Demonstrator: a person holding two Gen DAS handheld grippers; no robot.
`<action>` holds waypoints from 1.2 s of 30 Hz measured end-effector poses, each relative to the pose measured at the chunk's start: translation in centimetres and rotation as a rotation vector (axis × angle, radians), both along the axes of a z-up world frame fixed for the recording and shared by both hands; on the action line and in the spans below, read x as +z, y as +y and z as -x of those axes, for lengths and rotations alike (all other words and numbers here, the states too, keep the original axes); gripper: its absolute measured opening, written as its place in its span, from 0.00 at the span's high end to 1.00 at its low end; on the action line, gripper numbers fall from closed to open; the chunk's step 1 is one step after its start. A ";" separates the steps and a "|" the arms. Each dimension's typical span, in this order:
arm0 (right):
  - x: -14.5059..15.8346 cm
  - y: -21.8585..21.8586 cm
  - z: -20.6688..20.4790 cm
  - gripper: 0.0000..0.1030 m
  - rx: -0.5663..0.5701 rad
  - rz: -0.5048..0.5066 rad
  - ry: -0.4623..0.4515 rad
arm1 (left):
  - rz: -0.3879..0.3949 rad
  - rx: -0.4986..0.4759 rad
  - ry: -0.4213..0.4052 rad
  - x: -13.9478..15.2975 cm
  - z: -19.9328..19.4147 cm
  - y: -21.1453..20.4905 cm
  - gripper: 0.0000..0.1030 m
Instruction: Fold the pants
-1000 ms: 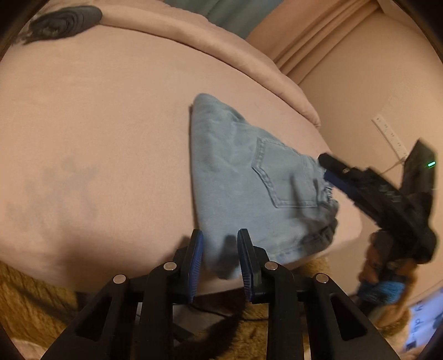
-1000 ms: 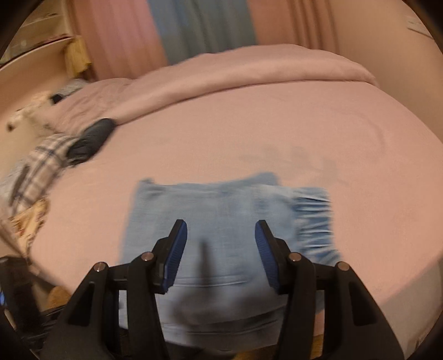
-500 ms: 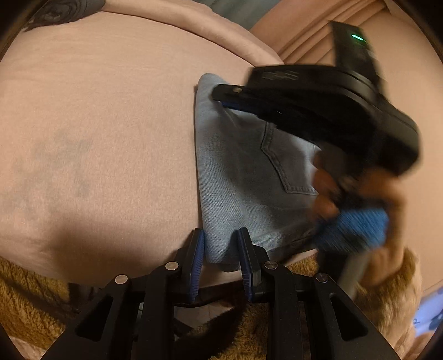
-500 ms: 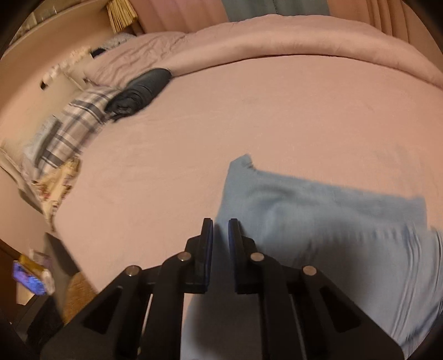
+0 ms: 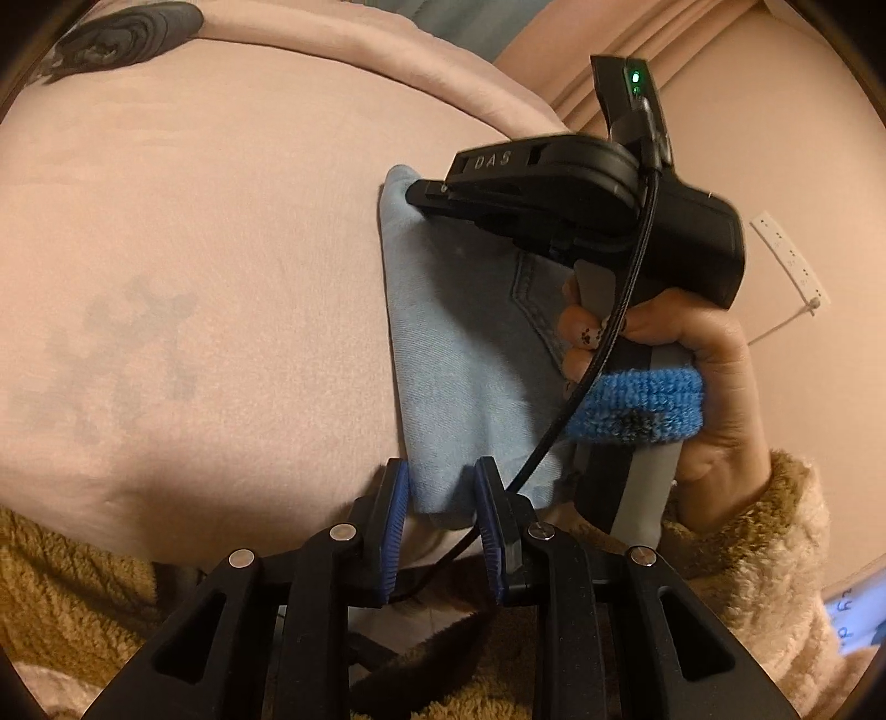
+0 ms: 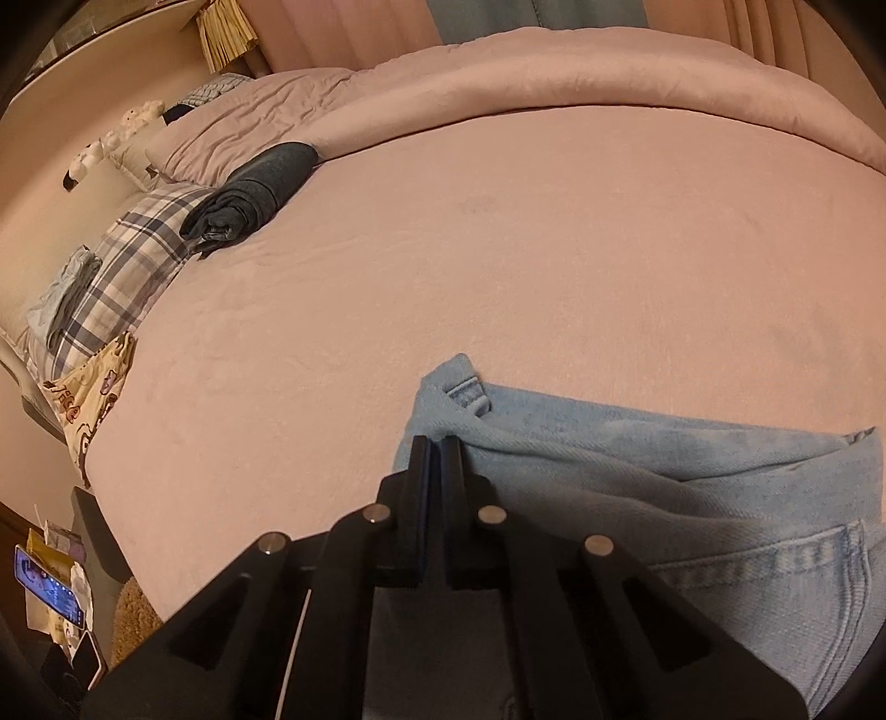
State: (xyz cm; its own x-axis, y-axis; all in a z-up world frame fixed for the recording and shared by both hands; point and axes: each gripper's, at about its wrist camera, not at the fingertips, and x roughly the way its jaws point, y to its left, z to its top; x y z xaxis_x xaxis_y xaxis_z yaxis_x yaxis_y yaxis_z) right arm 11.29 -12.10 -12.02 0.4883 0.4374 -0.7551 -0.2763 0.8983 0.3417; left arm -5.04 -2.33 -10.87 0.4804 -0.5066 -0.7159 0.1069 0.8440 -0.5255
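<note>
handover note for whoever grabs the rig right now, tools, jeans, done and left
Left tool: clamped on the near corner of the jeans at the bed edge.
Right tool: shut at the jeans' far corner by the belt loop; whether cloth is pinched cannot be told.
Done: jeans lie folded into a short stack, back pocket up.
Left: probably one more fold, then release.

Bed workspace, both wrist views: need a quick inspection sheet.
Surface: pink bed cover, mostly bare, faint grey patch.
Job's things: light blue jeans, folded, at near edge.
Clutter: rolled dark garment, plaid pillow, phone beside bed.
Grippers: left gripper straddles near jeans corner; right gripper shut at far corner, contact unclear.
Cables: black cable hangs from right gripper.
Surroundings: curtains, pink wall.
</note>
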 end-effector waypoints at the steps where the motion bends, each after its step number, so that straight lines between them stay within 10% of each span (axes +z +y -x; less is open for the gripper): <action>1: 0.1 -0.1 0.1 1.00 -0.002 -0.005 -0.001 | -0.001 0.002 -0.006 0.4 0.2 0.1 0.75; 36: -1.2 -3.7 3.0 1.00 -0.032 -0.138 0.066 | -0.050 0.018 0.058 1.2 -4.3 0.1 0.74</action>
State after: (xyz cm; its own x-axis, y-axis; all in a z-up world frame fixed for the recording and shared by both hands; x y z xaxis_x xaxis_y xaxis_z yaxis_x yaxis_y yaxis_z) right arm 8.27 -15.79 -13.19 0.4552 0.5246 -0.7194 -0.2215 0.8493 0.4792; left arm -0.76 -2.19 -9.63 0.4464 -0.4607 -0.7672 0.0617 0.8711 -0.4872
